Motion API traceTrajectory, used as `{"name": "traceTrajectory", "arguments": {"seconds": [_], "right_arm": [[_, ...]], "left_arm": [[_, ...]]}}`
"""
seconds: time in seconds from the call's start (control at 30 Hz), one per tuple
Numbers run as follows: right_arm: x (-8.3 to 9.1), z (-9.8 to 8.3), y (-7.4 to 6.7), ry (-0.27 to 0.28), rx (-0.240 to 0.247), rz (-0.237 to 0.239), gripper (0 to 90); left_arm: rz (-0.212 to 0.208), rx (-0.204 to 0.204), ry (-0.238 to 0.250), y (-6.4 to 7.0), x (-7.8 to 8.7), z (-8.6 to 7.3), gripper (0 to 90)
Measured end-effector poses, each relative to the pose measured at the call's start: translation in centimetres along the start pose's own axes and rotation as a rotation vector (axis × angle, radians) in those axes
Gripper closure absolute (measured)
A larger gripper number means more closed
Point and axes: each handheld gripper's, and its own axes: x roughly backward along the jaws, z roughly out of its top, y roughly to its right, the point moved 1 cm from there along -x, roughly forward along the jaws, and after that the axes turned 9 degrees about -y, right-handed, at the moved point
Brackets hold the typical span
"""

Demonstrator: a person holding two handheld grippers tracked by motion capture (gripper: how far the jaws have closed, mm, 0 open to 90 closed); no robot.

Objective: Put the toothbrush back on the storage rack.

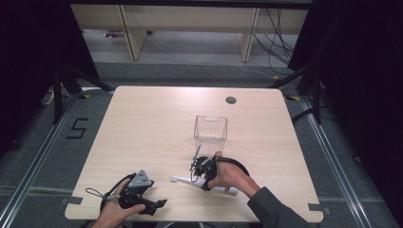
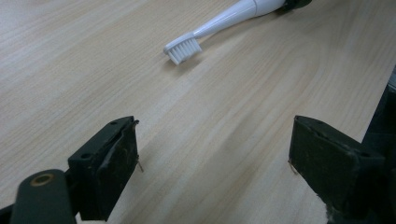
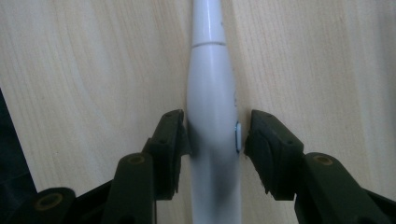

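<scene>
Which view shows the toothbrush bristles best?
The left gripper view: the bristles are near and sharp there. The high view shows the toothbrush small, bristles unclear. The right gripper view shows its handle between the right gripper.

My table [image 1: 142, 123] is pale wood-grain laminate, smooth with a soft satin sheen and fine streaks running along it. The toothbrush [image 3: 212, 93] looks like glossy white plastic, smooth enough to carry a highlight along its handle, with a small silvery inset on its side; its bristles [image 2: 183, 49] are white, fine and matt. The container [image 1: 210, 128] is clear, glassy plastic with bright, shiny edges. My right gripper [image 3: 215, 137] has matt black jaws that look like plastic, their pads dull, rubbery and a little scuffed. My left gripper [image 2: 212, 163] shows the same matt black, its pads worn and dusty; a grey plate [image 1: 141, 179] on top looks like dull metal.
</scene>
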Motion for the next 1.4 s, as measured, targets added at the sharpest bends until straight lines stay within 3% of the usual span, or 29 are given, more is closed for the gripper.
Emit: {"name": "traceTrajectory", "arguments": {"seconds": [0.1,0.17,0.27,0.4,0.43,0.53,0.57,0.67,0.7,0.73,0.83,0.9,1.0,1.03,1.13,1.17,1.27,1.33,1.4], "right_arm": [[-0.1,0.2,0.1,-0.016,0.023,0.0,57.9],[-0.1,0.3,0.0,-0.02,0.001,0.007,58.3],[0.0,0.3,0.0,-0.035,0.017,0.012,64.0],[-0.1,0.3,-0.1,-0.032,0.027,0.002,64.8],[-0.1,0.4,0.0,-0.019,0.059,-0.021,65.2],[-0.1,0.5,-0.2,-0.029,0.066,-0.042,65.4],[-0.1,0.6,-0.2,-0.028,0.075,-0.03,65.5],[0.1,0.6,-0.5,-0.055,0.061,-0.043,65.6],[0.2,0.6,-0.8,-0.052,0.038,-0.042,65.7],[0.1,0.6,-0.6,-0.026,0.069,-0.055,65.7],[0.4,0.5,-0.6,-0.008,0.067,-0.065,65.8],[0.7,0.1,-0.6,-0.01,0.033,-0.072,65.9],[0.9,-0.1,-0.2,0.01,0.058,-0.086,65.9],[1.2,-0.3,-0.4,0.005,0.014,-0.082,65.9],[1.4,-0.5,-0.2,0.026,0.028,-0.093,65.9],[1.8,-0.7,-0.3,0.037,-0.007,-0.08,66.0],[2.0,-1.0,0.0,0.061,-0.005,-0.086,66.0],[2.5,-1.5,0.1,0.068,-0.074,-0.084,66.1],[2.7,-1.6,0.1,0.081,-0.082,-0.085,66.1]], "left_arm": [[-0.001,0.003,0.002,0.0,0.0,0.0,14.9],[0.0,0.001,0.001,0.0,0.0,0.0,15.0],[-0.01,0.012,0.013,0.1,0.0,0.0,14.9],[0.0,0.002,0.001,0.1,0.0,0.0,14.9],[0.0,0.001,0.0,0.1,0.0,0.0,14.9],[0.0,0.003,0.002,0.0,0.0,0.0,14.9],[0.0,0.001,0.001,0.0,0.0,0.0,14.9],[0.0,0.003,0.002,0.0,0.0,0.0,14.9],[0.001,0.002,0.0,0.1,0.0,0.0,14.9],[0.001,0.0,-0.001,0.1,0.0,0.0,14.9],[0.001,0.001,-0.001,0.1,0.0,0.0,14.9],[0.001,0.002,0.0,0.1,0.0,0.0,14.9],[0.001,0.001,0.0,0.1,0.0,0.0,14.9],[0.001,0.001,-0.001,0.1,0.0,0.0,14.9],[0.002,0.003,-0.001,0.1,-0.1,0.0,14.9],[0.001,0.002,-0.001,0.0,0.0,0.0,14.9],[0.001,0.001,-0.002,0.0,0.0,0.0,14.9],[0.0,0.002,0.0,0.1,0.0,0.0,14.9],[0.0,0.002,0.0,0.0,0.0,0.0,14.9]]}}
